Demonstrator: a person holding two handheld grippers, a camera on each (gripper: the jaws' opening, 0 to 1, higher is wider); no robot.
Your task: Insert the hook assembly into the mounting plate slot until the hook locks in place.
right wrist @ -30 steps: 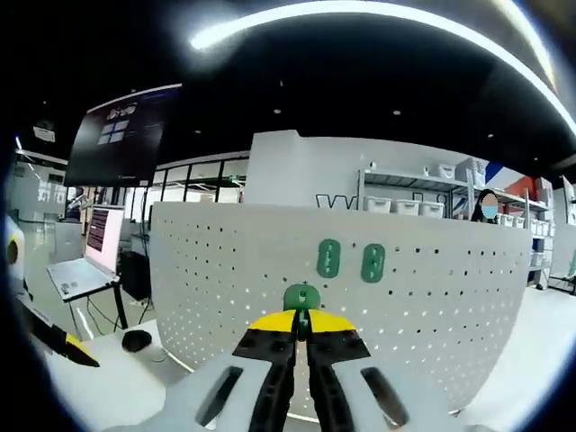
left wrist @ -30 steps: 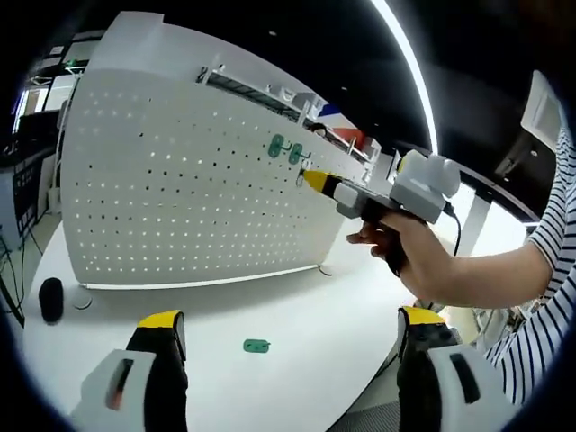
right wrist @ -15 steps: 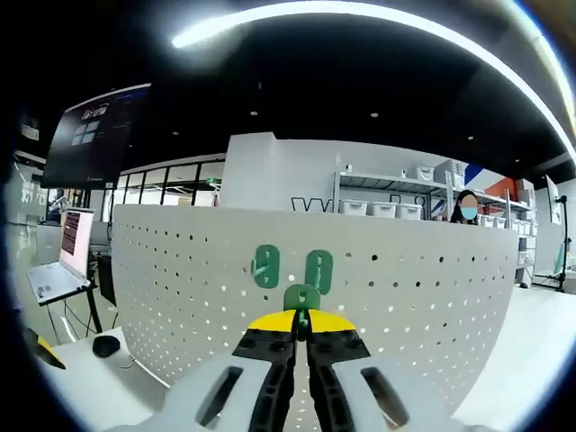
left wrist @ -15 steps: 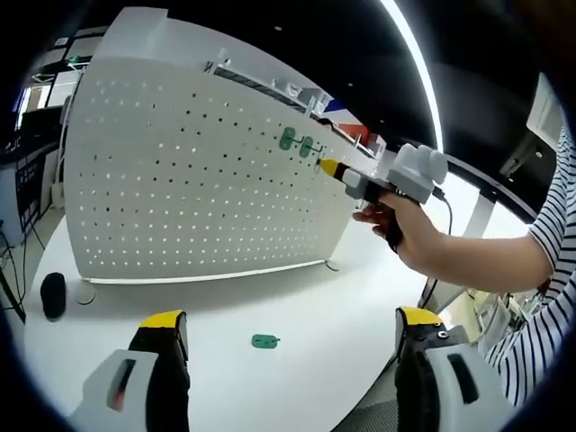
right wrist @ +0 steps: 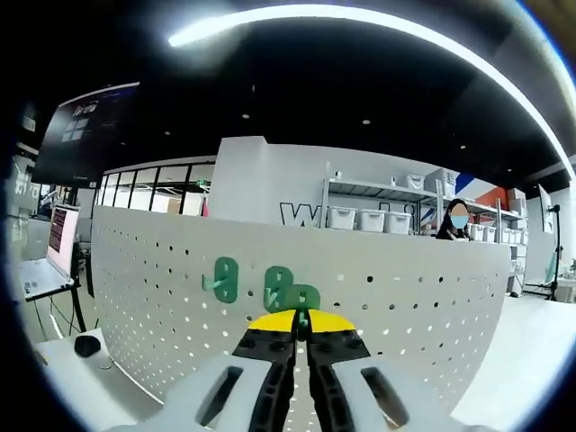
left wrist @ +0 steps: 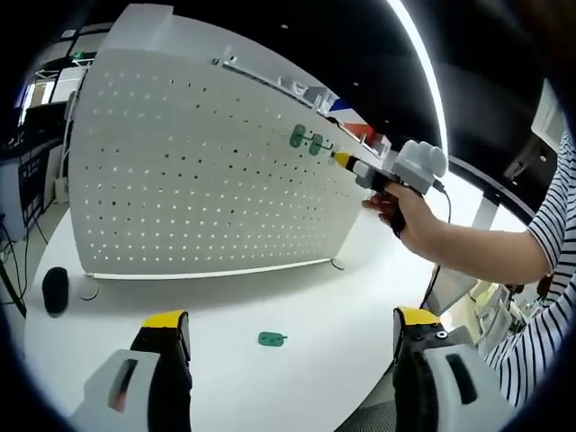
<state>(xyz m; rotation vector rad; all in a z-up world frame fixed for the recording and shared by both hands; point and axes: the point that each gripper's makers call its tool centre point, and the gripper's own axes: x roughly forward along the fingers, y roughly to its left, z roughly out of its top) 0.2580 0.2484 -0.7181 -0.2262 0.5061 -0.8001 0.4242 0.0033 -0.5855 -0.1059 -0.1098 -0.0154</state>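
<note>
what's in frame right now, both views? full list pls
pegboard: 1, white, perforated, upright on the table
hooks on the pegboard: 2, green, side by side near its upper part
hook in the right tongs: 1, green, pinched at the tips, close to the board right of the mounted pair
loose hook: 1, green, flat on the table in front of the board
table: 1, white
computer mouse: 1, black, on the table by the board's left end
laptop: 1, open, far left behind the board
shelving with bins: 1 unit, white, background
left tongs: yellow-tipped, open, empty
right tongs: yellow-tipped, shut on the hook
hand: 1, holding the right tongs; striped sleeve
</note>
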